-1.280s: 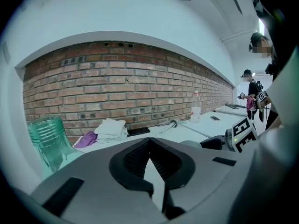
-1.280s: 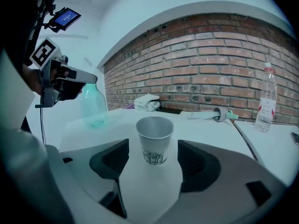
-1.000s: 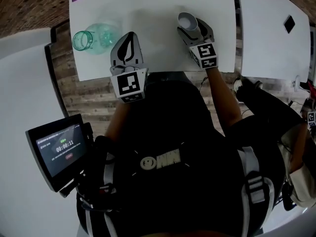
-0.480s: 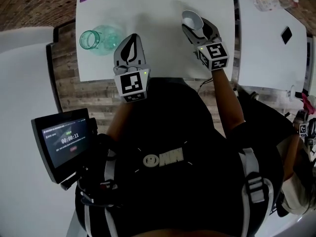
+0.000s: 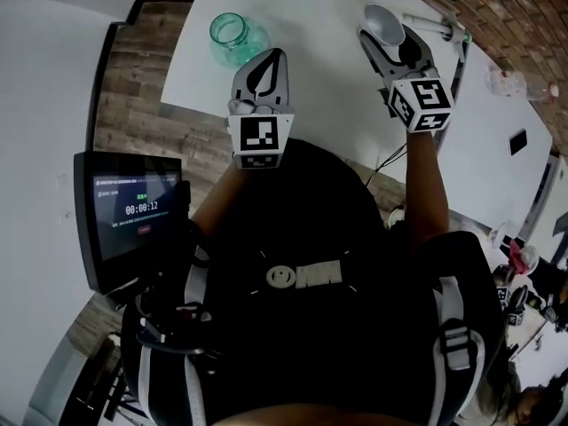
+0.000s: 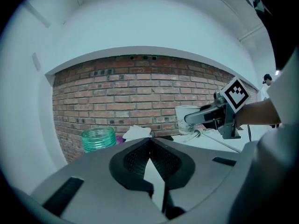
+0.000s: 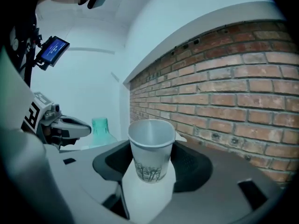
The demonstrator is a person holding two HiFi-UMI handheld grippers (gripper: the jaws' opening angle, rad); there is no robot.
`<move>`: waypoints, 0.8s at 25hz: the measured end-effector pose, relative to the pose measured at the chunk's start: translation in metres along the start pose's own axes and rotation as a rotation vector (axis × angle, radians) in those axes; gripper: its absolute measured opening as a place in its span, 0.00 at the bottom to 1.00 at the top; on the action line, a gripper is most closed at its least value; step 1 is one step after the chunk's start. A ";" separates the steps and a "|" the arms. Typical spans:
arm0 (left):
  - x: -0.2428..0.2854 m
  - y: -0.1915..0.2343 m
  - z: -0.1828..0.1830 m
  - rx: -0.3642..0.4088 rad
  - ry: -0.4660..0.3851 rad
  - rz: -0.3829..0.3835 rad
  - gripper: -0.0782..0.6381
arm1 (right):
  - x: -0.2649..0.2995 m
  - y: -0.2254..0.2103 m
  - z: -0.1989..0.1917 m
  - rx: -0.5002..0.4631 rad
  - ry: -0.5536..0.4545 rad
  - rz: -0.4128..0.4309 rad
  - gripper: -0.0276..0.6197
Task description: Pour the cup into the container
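- Right gripper view: cup (image 7: 150, 155) upright, clamped in right tongs (image 7: 152, 166), whose jaws have just been closing on it; it is higher off the bench (image 5: 311, 25) than a second ago.
- Green glass container (image 5: 232, 34) near bench's left edge, well apart from cup; bare bench between.
- Left tongs (image 6: 149, 146) closed, empty, near container.

White tables (image 5: 306, 34), wooden floor (image 5: 133, 105), brick wall (image 6: 140, 92).

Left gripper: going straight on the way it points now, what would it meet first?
Probably the bare table top ahead of the left gripper, though depth is unclear. The green jar stands left of that line, so it looks clear of it.
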State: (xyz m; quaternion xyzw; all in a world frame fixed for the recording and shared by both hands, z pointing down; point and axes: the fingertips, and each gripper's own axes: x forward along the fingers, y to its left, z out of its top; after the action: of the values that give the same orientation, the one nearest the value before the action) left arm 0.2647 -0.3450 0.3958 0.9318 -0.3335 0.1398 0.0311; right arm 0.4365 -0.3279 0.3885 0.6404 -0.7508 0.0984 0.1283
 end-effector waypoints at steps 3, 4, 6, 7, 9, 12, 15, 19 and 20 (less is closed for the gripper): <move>-0.019 0.025 -0.005 -0.018 0.003 0.081 0.10 | 0.031 0.034 0.022 -0.027 -0.025 0.109 0.45; -0.033 0.037 -0.004 -0.025 -0.005 0.119 0.10 | 0.040 0.054 0.033 -0.051 -0.034 0.152 0.45; -0.064 0.059 -0.001 -0.047 -0.024 0.187 0.10 | 0.053 0.096 0.053 -0.108 -0.045 0.235 0.45; -0.074 0.067 -0.002 -0.058 -0.029 0.213 0.10 | 0.059 0.111 0.059 -0.133 -0.046 0.269 0.45; -0.081 0.081 -0.007 -0.066 -0.022 0.264 0.10 | 0.075 0.128 0.064 -0.178 -0.043 0.325 0.45; -0.083 0.096 -0.010 -0.080 -0.022 0.333 0.10 | 0.097 0.137 0.066 -0.256 -0.028 0.372 0.45; -0.091 0.109 -0.012 -0.099 -0.024 0.374 0.10 | 0.109 0.150 0.067 -0.371 -0.002 0.388 0.45; -0.103 0.123 -0.015 -0.125 -0.042 0.410 0.10 | 0.119 0.172 0.068 -0.588 0.034 0.384 0.45; -0.105 0.124 -0.015 -0.130 -0.047 0.412 0.10 | 0.120 0.175 0.068 -0.635 0.041 0.379 0.45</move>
State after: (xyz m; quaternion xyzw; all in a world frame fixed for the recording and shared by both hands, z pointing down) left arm 0.1053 -0.3750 0.3766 0.8429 -0.5260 0.0997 0.0542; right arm 0.2417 -0.4338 0.3651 0.4164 -0.8464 -0.1047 0.3151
